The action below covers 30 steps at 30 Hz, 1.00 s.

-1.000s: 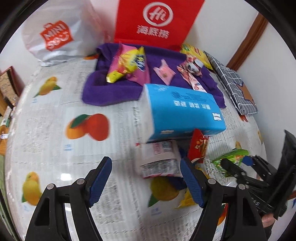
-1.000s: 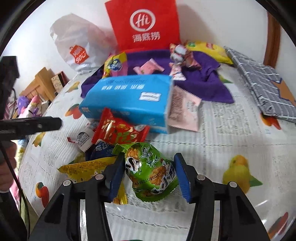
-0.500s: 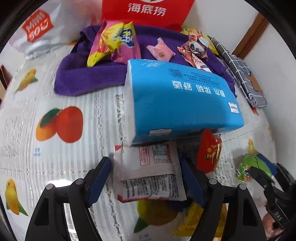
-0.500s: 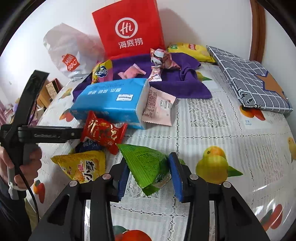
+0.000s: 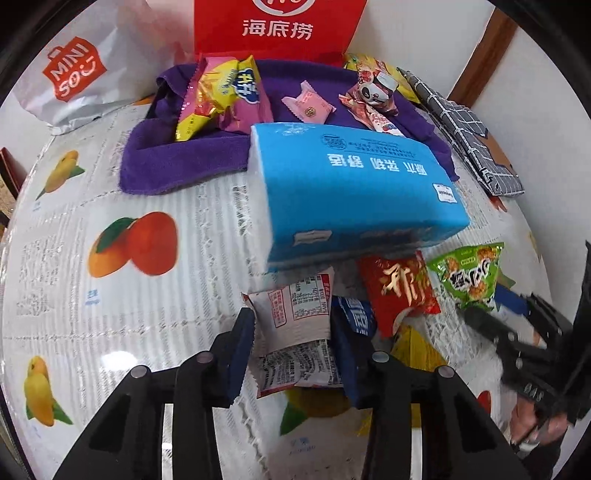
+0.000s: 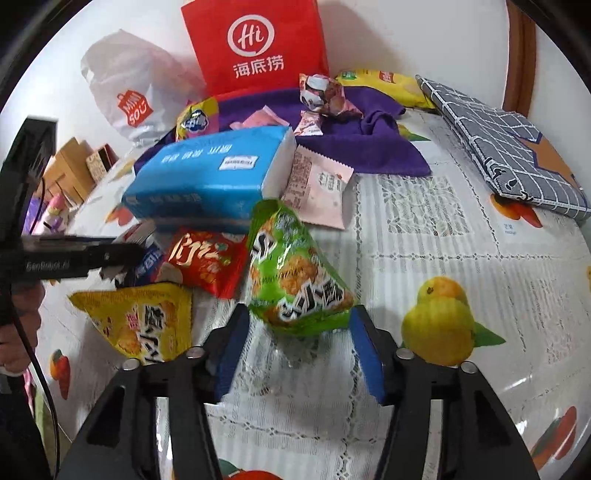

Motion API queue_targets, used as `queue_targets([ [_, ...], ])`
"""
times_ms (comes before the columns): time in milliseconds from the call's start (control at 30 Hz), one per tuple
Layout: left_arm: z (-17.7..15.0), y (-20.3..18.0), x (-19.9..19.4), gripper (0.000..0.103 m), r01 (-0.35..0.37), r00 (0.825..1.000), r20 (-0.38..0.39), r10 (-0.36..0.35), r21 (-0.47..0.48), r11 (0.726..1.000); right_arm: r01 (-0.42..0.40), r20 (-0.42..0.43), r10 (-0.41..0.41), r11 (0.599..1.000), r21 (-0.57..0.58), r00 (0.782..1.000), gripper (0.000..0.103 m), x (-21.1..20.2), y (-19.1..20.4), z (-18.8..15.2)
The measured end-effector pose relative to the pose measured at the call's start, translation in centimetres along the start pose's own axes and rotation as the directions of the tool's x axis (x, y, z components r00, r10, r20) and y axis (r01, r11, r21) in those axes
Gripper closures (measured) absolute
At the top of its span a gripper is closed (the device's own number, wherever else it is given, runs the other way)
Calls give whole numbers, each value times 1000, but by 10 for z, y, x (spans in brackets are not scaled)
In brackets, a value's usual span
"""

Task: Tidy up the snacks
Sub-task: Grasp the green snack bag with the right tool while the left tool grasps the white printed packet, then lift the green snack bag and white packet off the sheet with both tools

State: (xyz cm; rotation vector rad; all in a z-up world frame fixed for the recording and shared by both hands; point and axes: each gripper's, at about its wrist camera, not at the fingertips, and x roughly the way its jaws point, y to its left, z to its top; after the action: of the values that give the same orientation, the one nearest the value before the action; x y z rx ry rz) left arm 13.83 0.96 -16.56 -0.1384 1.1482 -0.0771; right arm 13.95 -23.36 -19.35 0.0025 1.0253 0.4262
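A white snack packet (image 5: 295, 325) lies on the fruit-print tablecloth (image 5: 110, 314) in front of a blue tissue pack (image 5: 351, 192). My left gripper (image 5: 293, 343) is closing on it, and both blue pads press its crumpled sides. A red packet (image 5: 399, 291) and a dark blue one (image 5: 354, 314) lie just to its right. In the right wrist view a green snack packet (image 6: 291, 273) stands tilted on the cloth between the jaws of my right gripper (image 6: 301, 343). Those jaws are opening, and the pads sit beside the packet's lower corners without squeezing it.
A yellow packet (image 6: 140, 321) lies left of the green one, a pink packet (image 6: 321, 188) behind it. Several snacks rest on a purple towel (image 5: 177, 166) at the back, before a red bag (image 5: 273, 29) and a white bag (image 5: 81, 74). A grey checked cloth (image 6: 509, 147) lies far right.
The left gripper came down over the white packet and its wide jaws closed onto it. The right jaws, which were squeezing the green packet, have spread apart around it.
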Motion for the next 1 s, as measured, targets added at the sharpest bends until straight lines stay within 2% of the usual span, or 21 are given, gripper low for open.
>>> queue_targets([
  [133, -9, 11, -8, 65, 17, 1000, -6, -17, -33, 999, -19, 15, 19, 998, 57, 1000, 36, 8, -8, 7],
  [300, -15, 16, -22, 65, 17, 1000, 18, -16, -40, 999, -39, 45, 36, 997, 62, 998, 39, 10, -6, 10],
  [333, -15, 17, -25, 65, 19, 1000, 20, -19, -43, 999, -41, 52, 38, 998, 57, 998, 50, 9, -4, 11],
  [567, -15, 10, -39, 65, 36, 998, 56, -34, -35, 999, -38, 74, 37, 999, 13, 997, 58, -11, 7, 10],
  [633, -16, 8, -43, 65, 50, 997, 63, -48, -35, 998, -46, 75, 44, 999, 18, 996, 65, -17, 7, 8],
  [733, -18, 6, -48, 65, 59, 996, 71, -56, -29, 998, -56, 78, 54, 998, 24, 995, 65, -28, 7, 5],
  [800, -20, 5, -50, 65, 63, 995, 76, -61, -30, 998, -47, 70, 45, 999, 21, 997, 62, -29, 6, 4],
  [933, -24, 5, -54, 65, 71, 995, 77, -68, -35, 997, -50, 49, 49, 999, 19, 998, 37, -17, 7, 5],
  [1000, -26, 6, -56, 65, 70, 995, 77, -67, -37, 997, -39, 27, 39, 999, 11, 999, 37, -6, 9, 5],
])
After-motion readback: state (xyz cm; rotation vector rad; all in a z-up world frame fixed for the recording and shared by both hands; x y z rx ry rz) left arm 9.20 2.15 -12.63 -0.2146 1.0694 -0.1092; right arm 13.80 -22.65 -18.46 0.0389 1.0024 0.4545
